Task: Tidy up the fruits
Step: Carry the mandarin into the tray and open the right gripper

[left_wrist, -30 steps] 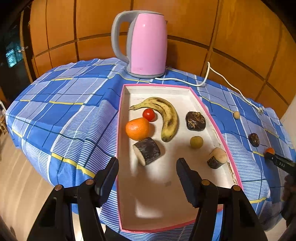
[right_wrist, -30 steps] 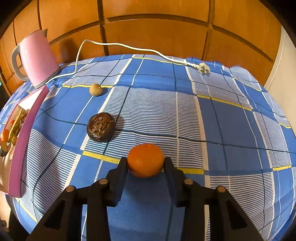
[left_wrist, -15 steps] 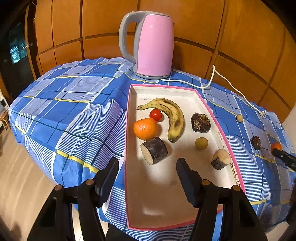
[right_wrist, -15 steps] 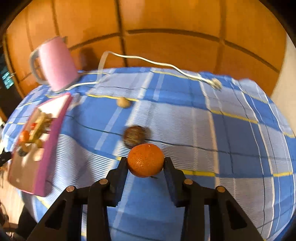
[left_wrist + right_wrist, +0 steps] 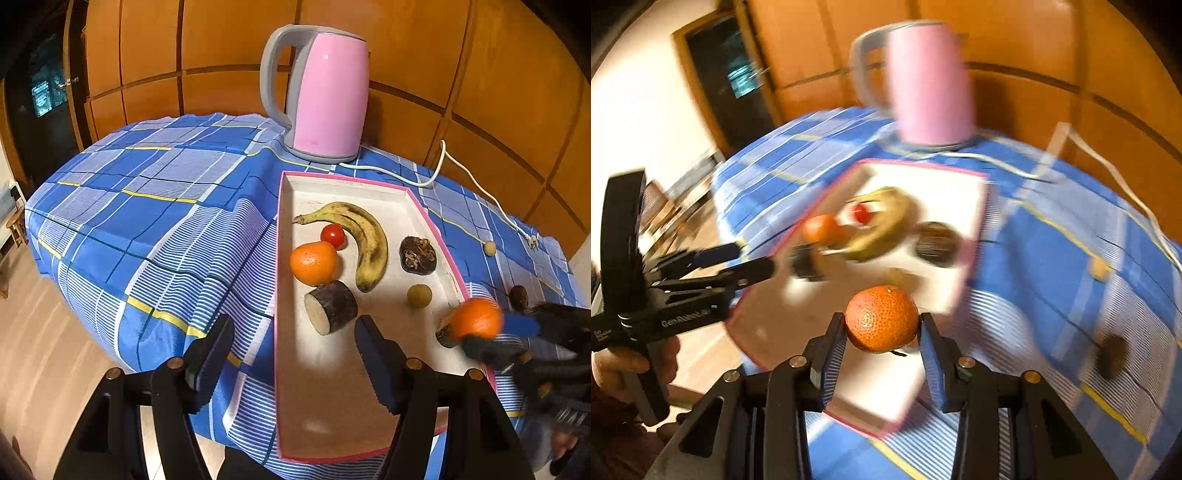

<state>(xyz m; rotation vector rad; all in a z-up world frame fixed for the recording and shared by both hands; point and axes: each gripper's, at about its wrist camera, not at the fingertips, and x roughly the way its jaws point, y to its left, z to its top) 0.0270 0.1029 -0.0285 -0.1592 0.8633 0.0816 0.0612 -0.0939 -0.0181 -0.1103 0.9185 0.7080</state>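
Note:
A pink-rimmed white tray (image 5: 279,258) holds a banana (image 5: 369,236), a tomato (image 5: 332,235), an orange (image 5: 314,263), a cut dark log piece (image 5: 332,306), a dark wrinkled fruit (image 5: 418,254) and a small yellow-green fruit (image 5: 419,295). My right gripper (image 5: 881,325) is shut on a second orange (image 5: 881,323). It hovers over the tray's near right edge (image 5: 975,236). In the left wrist view that held orange (image 5: 476,321) partly hides another cut piece (image 5: 445,332). My left gripper (image 5: 294,328) hangs over the tray's near left rim, its jaws opening with nothing between them.
A pink kettle (image 5: 325,92) stands behind the tray, its white cord (image 5: 436,173) trailing right across the blue checked cloth. A small tan ball (image 5: 490,248) and a dark fruit (image 5: 519,297) lie on the cloth right of the tray. The table edge and floor are at the left.
My right gripper has swung left with the orange, from above the bare cloth to over the tray's right edge, and now shows in the left wrist view. The left gripper barely moved.

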